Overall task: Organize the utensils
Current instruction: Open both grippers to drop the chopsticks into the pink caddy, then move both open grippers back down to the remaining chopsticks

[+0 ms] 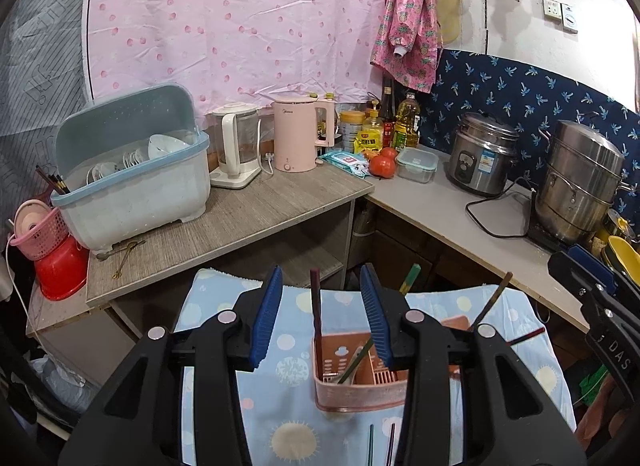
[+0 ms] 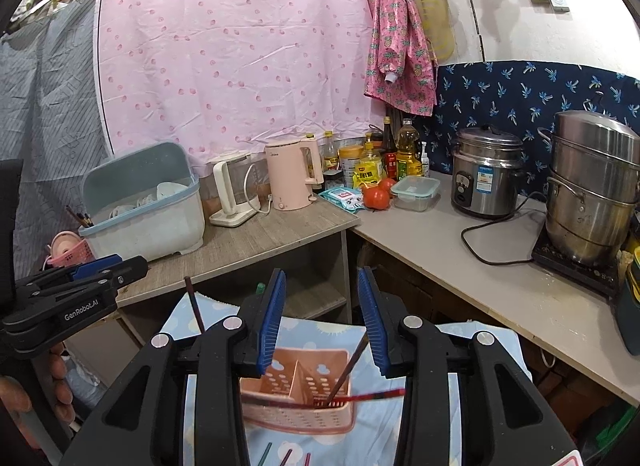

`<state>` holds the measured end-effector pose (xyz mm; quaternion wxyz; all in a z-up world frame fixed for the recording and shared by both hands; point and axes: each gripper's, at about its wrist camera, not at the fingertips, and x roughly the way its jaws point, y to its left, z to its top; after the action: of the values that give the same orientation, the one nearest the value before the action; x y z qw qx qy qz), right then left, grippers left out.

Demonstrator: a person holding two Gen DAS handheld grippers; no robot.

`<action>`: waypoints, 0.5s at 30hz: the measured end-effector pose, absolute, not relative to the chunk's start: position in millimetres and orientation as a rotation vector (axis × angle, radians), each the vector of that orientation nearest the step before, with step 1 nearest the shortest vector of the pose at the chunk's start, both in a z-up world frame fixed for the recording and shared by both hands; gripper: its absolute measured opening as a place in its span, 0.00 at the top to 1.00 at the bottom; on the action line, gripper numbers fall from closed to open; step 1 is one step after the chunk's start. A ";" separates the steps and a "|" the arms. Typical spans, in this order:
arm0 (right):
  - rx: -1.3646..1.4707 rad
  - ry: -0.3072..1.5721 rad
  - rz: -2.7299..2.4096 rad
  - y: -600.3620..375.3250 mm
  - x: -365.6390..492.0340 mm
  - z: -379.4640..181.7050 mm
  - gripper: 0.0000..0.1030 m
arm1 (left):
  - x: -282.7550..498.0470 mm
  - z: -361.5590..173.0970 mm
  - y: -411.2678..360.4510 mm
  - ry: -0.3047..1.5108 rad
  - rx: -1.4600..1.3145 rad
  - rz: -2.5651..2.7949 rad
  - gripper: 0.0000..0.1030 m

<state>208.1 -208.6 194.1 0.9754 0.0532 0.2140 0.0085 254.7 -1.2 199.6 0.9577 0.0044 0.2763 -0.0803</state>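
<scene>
Pink perforated utensil caddy [image 2: 296,398] sits on the sun-print cloth [image 2: 360,438] at 6 o'clock, chopsticks [image 2: 346,370] leaning inside. Left gripper [image 1: 320,318] and right gripper [image 2: 322,320] gape wide, empty. Counter edge [image 2: 500,306] lies at 3 o'clock

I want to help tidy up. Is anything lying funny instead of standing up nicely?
Yes. A thin red chopstick lies sideways across the rim of the pink slotted plastic utensil holder instead of standing inside like the brown chopstick. More loose sticks lie on the blue patterned cloth in front.

Chopsticks [image 2: 346,370] in holder [image 2: 296,398] on cloth [image 1: 280,346]; dish rack [image 1: 132,181] left of kettle [image 1: 296,133].
</scene>
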 end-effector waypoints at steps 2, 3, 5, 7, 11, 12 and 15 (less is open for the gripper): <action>0.110 0.440 0.017 -208.5 197.9 189.0 0.64 | 247.2 193.5 2.3 0.575 0.001 -0.163 0.62; 0.110 0.443 0.016 -208.4 192.1 186.2 0.64 | 243.6 190.3 3.8 0.582 -0.003 -0.164 0.62; 0.105 0.451 0.012 -207.0 178.2 178.7 0.64 | 233.7 181.7 7.2 0.600 -0.010 -0.165 0.62; 0.099 0.464 0.008 -206.3 163.4 169.7 0.64 | 221.6 171.9 10.5 0.616 -0.014 -0.170 0.62; 0.093 0.510 0.005 -205.3 132.0 144.1 0.64 | 195.9 148.3 15.3 0.653 -0.016 -0.175 0.62; 0.093 0.530 0.006 -204.7 123.3 135.2 0.64 | 189.9 141.4 16.8 0.667 -0.020 -0.177 0.62; 0.091 0.582 0.006 -201.5 101.9 112.2 0.64 | 169.2 116.4 18.2 0.715 -0.025 -0.181 0.62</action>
<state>101.9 -201.5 112.2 0.9569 0.0448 0.2870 0.0028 169.2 18.2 116.4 0.9327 -0.0121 0.3494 -0.0886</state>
